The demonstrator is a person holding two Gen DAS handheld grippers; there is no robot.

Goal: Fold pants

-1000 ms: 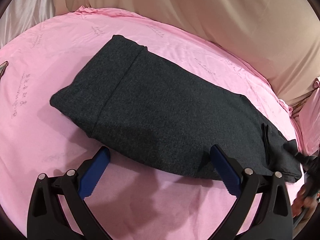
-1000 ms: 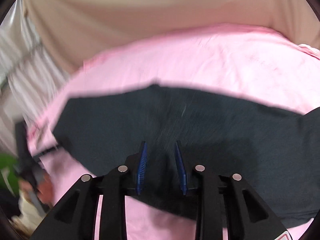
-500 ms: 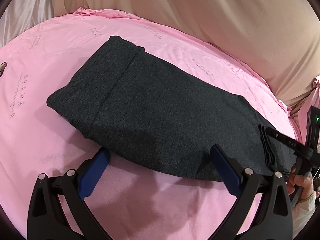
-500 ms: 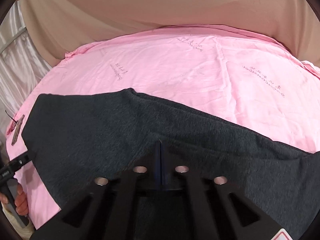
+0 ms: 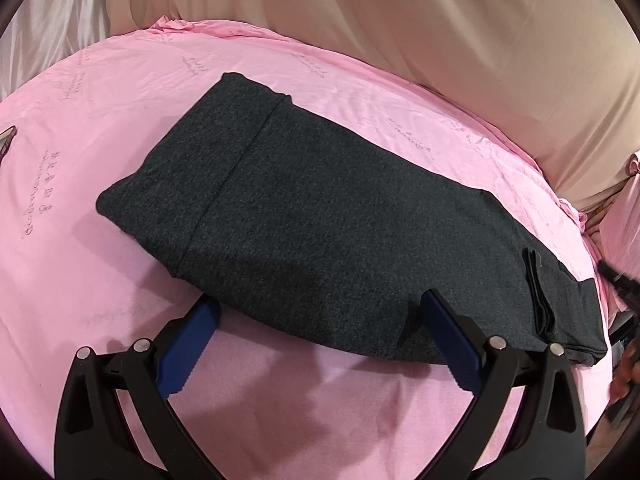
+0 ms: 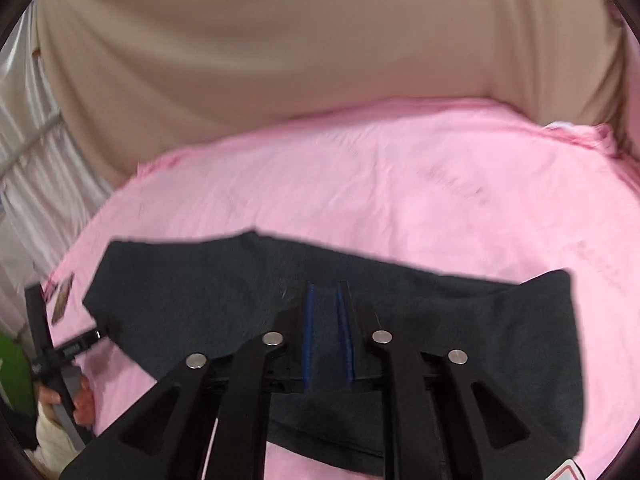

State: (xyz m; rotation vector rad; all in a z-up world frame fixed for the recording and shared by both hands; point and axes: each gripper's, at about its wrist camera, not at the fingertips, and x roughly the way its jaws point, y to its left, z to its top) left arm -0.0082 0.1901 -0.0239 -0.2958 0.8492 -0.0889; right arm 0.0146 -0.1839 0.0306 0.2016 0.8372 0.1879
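Note:
Dark grey pants (image 5: 320, 208) lie folded in a long flat band slanting across the pink sheet (image 5: 100, 128). My left gripper (image 5: 320, 320) hovers wide open at the pants' near edge, with nothing between its blue pads. In the right wrist view, the right gripper (image 6: 325, 292) hangs over the pants (image 6: 200, 300). Its jaws are opening, a narrow gap shows between the pads, and no cloth is pinched there. That view is blurred. The right gripper's tip shows as a dark smear (image 5: 622, 280) at the pants' right end.
A beige cloth wall (image 5: 440, 40) rises behind the bed. A small flat object (image 5: 6, 140) lies at the sheet's left edge. A hand on the left gripper's handle (image 6: 52, 360) shows at the lower left of the right wrist view. Bare pink sheet (image 6: 400, 184) lies beyond the pants.
The right gripper shut fully half a second ago and its jaws have now parted a little. It has drawn back from the pants' right end. The left gripper has stayed put.

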